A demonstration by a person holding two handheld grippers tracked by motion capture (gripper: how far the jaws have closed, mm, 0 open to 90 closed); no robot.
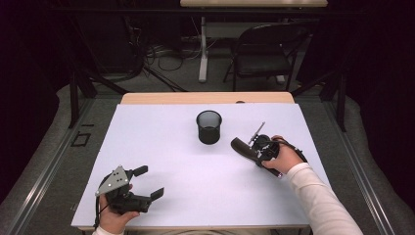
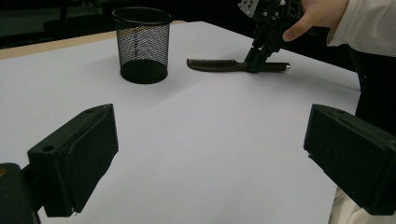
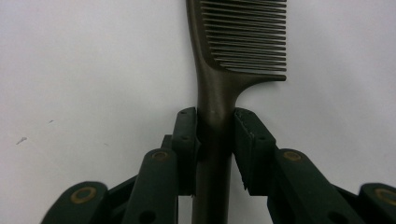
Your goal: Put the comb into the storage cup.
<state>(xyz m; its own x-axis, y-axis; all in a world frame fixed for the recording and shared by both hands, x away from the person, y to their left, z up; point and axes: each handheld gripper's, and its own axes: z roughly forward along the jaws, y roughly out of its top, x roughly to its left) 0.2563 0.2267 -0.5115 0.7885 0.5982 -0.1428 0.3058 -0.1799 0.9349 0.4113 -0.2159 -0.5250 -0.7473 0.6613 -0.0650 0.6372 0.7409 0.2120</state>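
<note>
Comb (image 3: 219, 88): flat on table (image 1: 161, 147), just right of mesh cup (image 1: 209, 127). Right gripper (image 3: 215, 140): pinching comb handle, not yet lifted. Left gripper (image 1: 147, 182): spread, idle, well apart from cup. Likely remaining: lift, drop into cup.

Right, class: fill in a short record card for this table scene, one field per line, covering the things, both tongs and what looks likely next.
surface: white table cover
container: black mesh cup, upright, nothing seen inside
tool: dark comb, lying flat on the cover
right tongs: shut on the comb's handle
left tongs: open, holding nothing, resting near the front edge
comb and cup: apart
likely next: lifting the comb, perhaps towards the cup
</note>
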